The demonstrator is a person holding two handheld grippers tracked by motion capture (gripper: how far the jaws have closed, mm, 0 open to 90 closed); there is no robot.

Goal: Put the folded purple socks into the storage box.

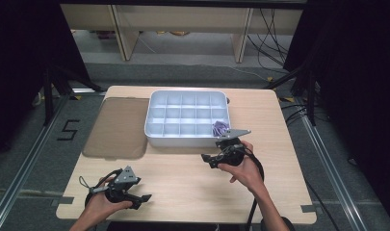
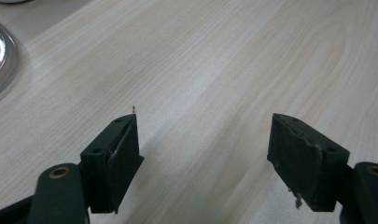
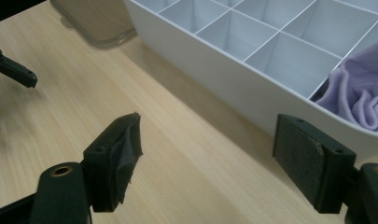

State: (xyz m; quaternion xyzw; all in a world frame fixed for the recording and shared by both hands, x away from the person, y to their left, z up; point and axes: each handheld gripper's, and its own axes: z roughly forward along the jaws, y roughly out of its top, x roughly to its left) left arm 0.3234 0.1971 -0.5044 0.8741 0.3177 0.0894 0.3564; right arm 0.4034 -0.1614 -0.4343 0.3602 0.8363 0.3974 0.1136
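Observation:
A white compartment tray [image 1: 156,130] stands at the middle back of the wooden table. A crumpled purple cloth [image 1: 219,128] lies in its front right compartment. My right gripper [image 1: 207,160] hovers just in front of that corner, open and empty, jaws pointing left. In the right gripper view the right gripper [image 3: 207,126] is beside the tray's wall [image 3: 233,79], with the cloth [image 3: 359,93] on the other side of the wall. My left gripper [image 1: 140,190] rests near the front left edge, open. In the left gripper view the left gripper [image 2: 203,126] has bare wood between its pads.
A brown translucent lid [image 1: 118,127] lies flat to the left of the tray, its corner [image 3: 91,23] also in the right gripper view. Bare tabletop [image 1: 183,178] spreads between the two grippers. Dark curtains, cables and floor rails surround the table.

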